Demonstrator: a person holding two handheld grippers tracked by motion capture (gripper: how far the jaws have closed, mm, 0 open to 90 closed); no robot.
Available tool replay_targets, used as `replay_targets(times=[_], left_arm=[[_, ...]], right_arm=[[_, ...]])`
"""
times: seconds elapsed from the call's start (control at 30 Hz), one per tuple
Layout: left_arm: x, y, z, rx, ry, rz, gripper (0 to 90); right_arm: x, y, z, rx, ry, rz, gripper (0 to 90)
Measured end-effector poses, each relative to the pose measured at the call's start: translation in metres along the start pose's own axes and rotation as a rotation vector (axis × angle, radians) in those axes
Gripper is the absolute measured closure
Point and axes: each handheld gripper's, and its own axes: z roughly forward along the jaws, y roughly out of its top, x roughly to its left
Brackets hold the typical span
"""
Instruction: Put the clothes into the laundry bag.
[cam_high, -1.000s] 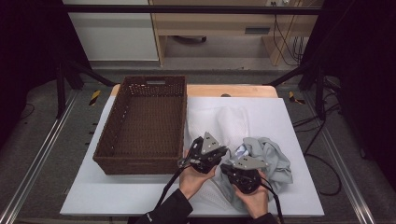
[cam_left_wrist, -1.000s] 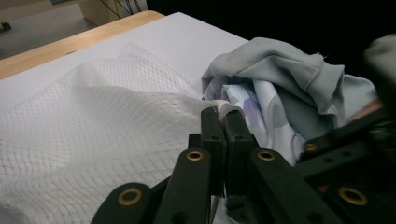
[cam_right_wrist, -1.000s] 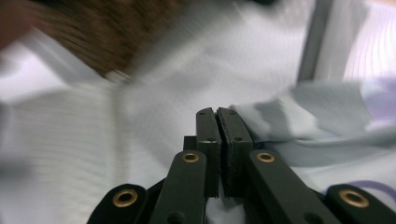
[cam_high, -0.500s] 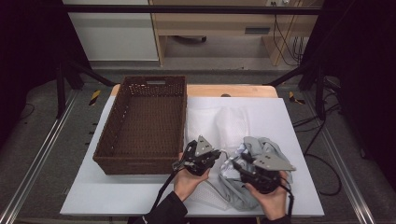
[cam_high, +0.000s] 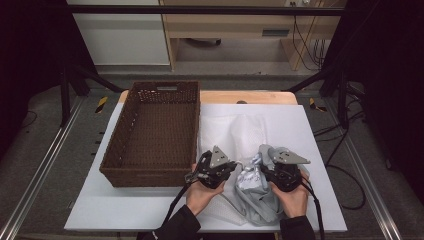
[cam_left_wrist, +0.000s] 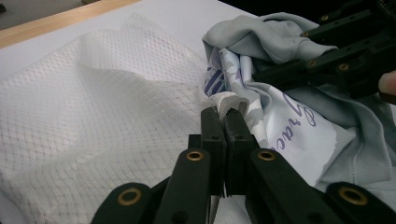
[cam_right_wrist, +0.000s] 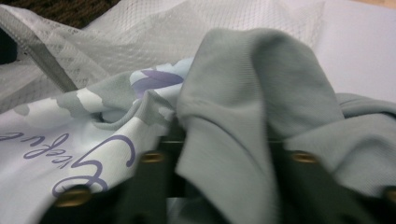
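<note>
Pinching the white mesh bag's (cam_left_wrist: 93, 116) rim, my left gripper (cam_left_wrist: 223, 114) stayed shut. My right gripper (cam_high: 270, 172) had just been closing on the grey garment (cam_right_wrist: 252, 84). I feared the garment snagging the mesh and dragging the rim free.

- My left claw (cam_left_wrist: 223, 122) is black, with brass-coloured rivets.
- My right claw (cam_high: 272, 170) is black too, under a grey plate.
- The shirt (cam_right_wrist: 261, 88) is pale grey, with a white print carrying purple script and blue-violet patches.
- The mesh bag (cam_left_wrist: 88, 107) is white netting with a fine diamond weave.
- The basket (cam_high: 155, 130) is dark brown wicker.
- The surface (cam_high: 305, 125) is white, with a light wood edge.
</note>
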Motion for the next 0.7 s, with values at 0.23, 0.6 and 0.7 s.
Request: replay_targets(times=[0.23,0.6,0.7], left_arm=[[0.004,0.003,0.002,-0.003,0.0,-0.028,88.7],[-0.005,0.026,-0.004,-0.055,0.012,-0.014,88.7],[-0.01,0.028,-0.006,-0.058,0.006,0.004,88.9]], right_arm=[[0.009,0.006,-0.046,-0.19,0.15,-0.023,84.2],[0.071,-0.001,-0.025,-0.119,0.356,-0.179,84.0],[0.079,-0.006,-0.005,-0.051,0.324,-0.194,84.0]])
